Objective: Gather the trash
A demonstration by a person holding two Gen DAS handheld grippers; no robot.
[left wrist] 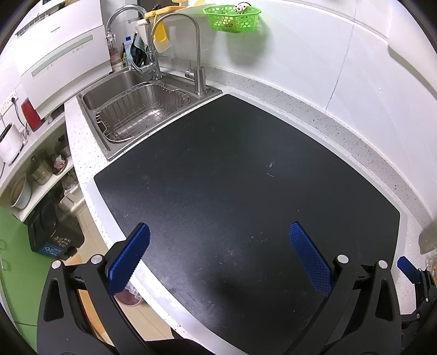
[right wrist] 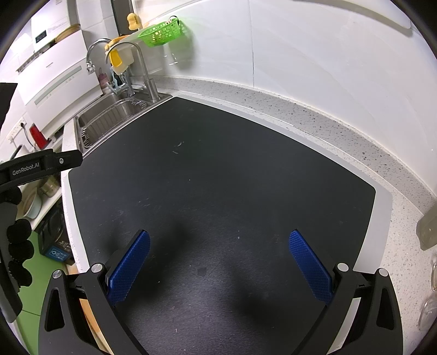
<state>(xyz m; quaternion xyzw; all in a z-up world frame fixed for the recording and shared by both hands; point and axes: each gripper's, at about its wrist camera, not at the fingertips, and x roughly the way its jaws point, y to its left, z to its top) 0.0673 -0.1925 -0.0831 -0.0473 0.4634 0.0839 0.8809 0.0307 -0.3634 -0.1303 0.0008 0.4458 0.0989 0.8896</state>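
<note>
A black mat (left wrist: 232, 177) covers the speckled counter; it also fills the right wrist view (right wrist: 218, 177). A few tiny scraps (left wrist: 270, 168) lie on the mat, also seen in the right wrist view (right wrist: 177, 147). No larger trash shows. My left gripper (left wrist: 218, 245) is open and empty above the mat's near left edge. My right gripper (right wrist: 218, 251) is open and empty above the mat's near part. A black trash bin (left wrist: 54, 234) stands on the floor at the left, below the counter, and shows in the right wrist view (right wrist: 54, 240).
A steel sink (left wrist: 142, 109) with a wire basket and two taps sits at the far left. A green basket (left wrist: 232, 17) hangs on the white wall. A pale object (right wrist: 427, 229) lies at the counter's right edge. Shelves with pots (left wrist: 38, 169) stand at the left.
</note>
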